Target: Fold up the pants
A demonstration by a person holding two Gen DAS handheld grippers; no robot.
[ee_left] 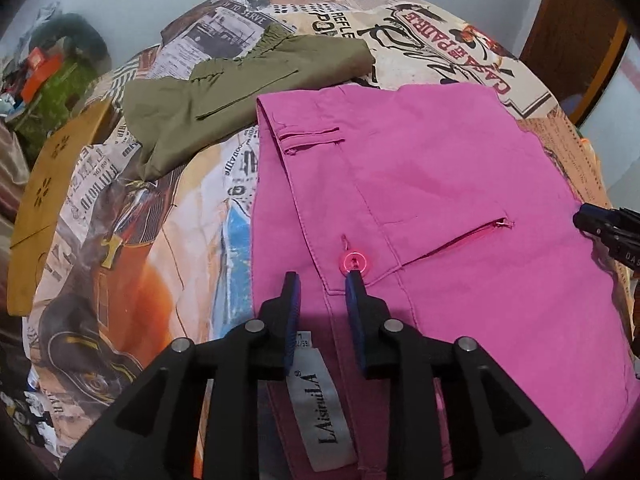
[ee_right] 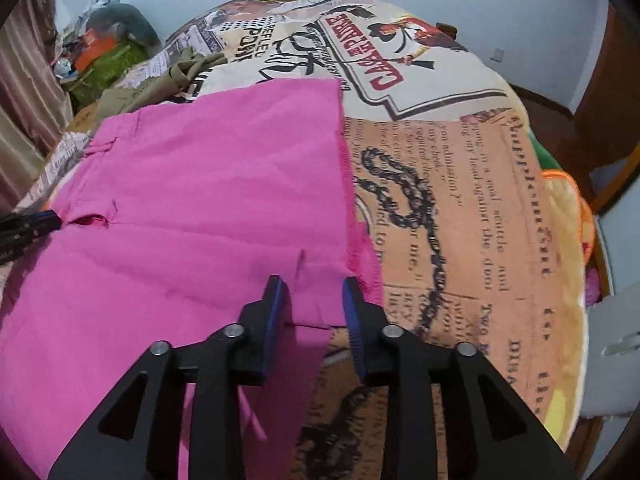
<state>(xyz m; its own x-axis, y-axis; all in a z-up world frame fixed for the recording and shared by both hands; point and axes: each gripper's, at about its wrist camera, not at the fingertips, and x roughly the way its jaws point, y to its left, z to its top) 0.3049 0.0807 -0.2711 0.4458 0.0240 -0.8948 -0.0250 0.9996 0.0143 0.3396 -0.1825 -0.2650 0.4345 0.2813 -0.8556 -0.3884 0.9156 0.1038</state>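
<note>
Pink pants (ee_left: pixel 420 200) lie flat on the bed's newsprint-pattern cover (ee_right: pixel 460 208), waistband end with button (ee_left: pixel 354 261) and white label (ee_left: pixel 320 408) under the left tool (ee_left: pixel 322 280), frayed hem edge under the right tool (ee_right: pixel 310 284). Both tools sit with fingers apart over the pants, gripping nothing; the right tool's tip also shows at the pants' far side edge in the left view. Olive garment (ee_left: pixel 224 96) lies just beyond the pants' waistband corner, touching or overlapping it, a mustard cloth (ee_left: pixel 44 208) further out past that, clutter pile (ee_right: pixel 104 48) beyond at the wall.
</note>
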